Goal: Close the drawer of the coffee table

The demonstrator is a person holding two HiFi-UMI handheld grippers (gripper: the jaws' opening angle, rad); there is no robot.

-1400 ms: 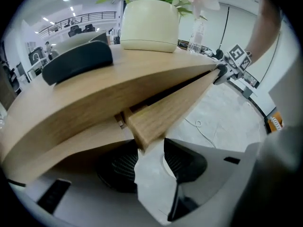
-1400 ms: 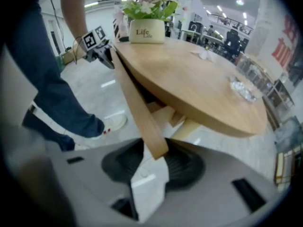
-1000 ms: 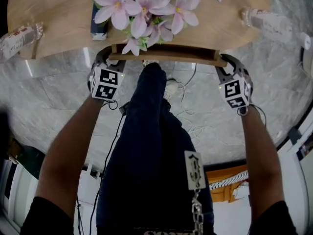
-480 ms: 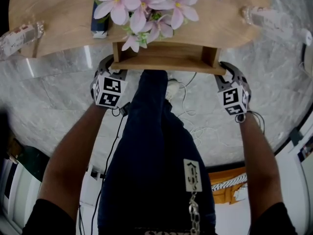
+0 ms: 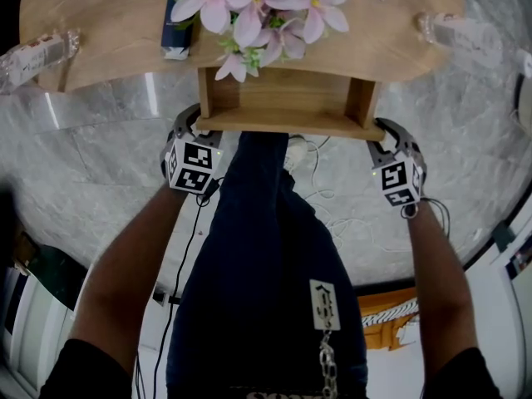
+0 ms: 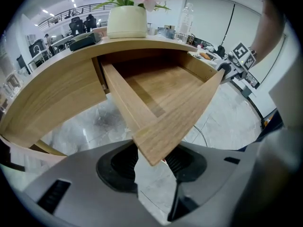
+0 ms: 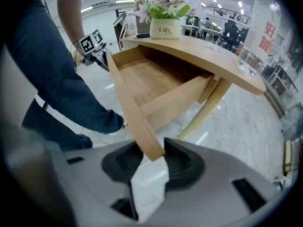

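Note:
The light wooden drawer (image 5: 287, 98) stands pulled well out from under the coffee table's top (image 5: 108, 40), and its inside is empty (image 6: 161, 89). My left gripper (image 5: 195, 121) clasps the left end of the drawer's front panel, whose corner sits between the pads (image 6: 152, 160). At the panel's right end my right gripper (image 5: 384, 131) holds on the same way, with the board's end wedged between its pads (image 7: 154, 157). Both grippers point steeply down at the panel's edge.
Pink flowers (image 5: 258, 7) in a cream pot, a blue box (image 5: 176, 32) and clear bottles (image 5: 37, 56) (image 5: 465, 32) stand on the table top. The person's dark-trousered leg (image 5: 258, 248) is between the arms, below the drawer. White cables (image 5: 332, 214) lie on the marble floor.
The drawer has slid out from under the table top toward the person. Both grippers have moved back with its front panel, still clasping the two ends.

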